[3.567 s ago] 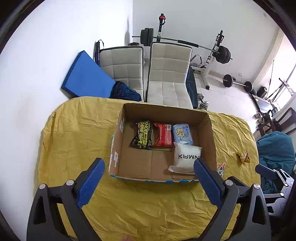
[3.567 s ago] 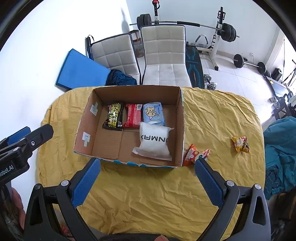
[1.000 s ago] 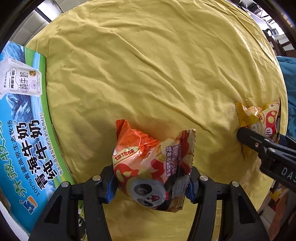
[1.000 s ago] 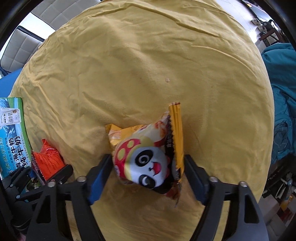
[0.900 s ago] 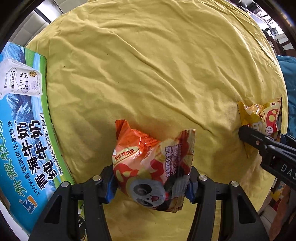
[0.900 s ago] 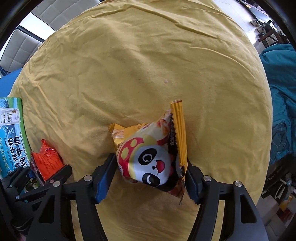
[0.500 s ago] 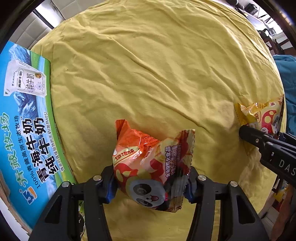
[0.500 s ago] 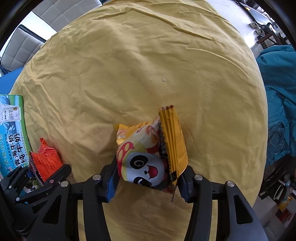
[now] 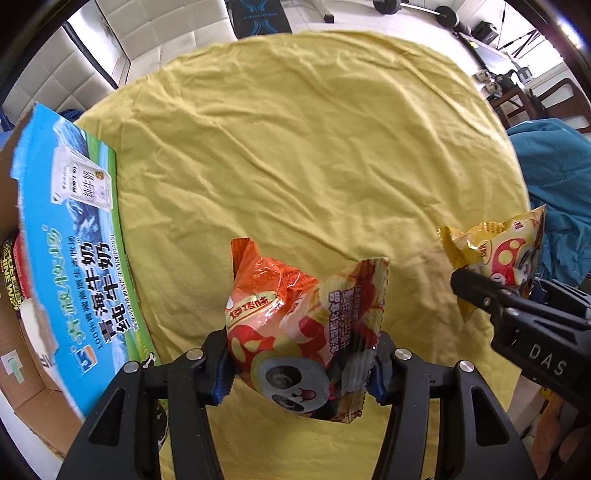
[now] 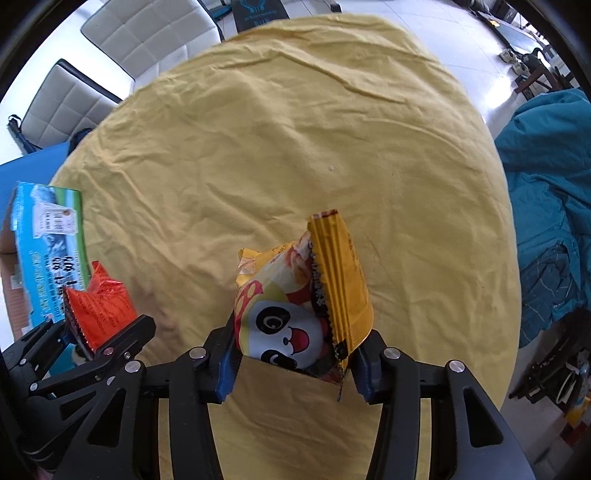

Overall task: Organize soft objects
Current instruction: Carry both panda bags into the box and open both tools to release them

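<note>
Cardboard box (image 9: 70,258) cut off, contents mostly hidden.

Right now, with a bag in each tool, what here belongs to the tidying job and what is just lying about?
Job:
- orange bag, clamped in the left tool
- yellow bag, clamped in the right tool
- box, left of both bags, other packets partly visible inside

Lying about:
- yellow cloth on the table
- white chairs
- teal fabric
- weights on the floor
</note>
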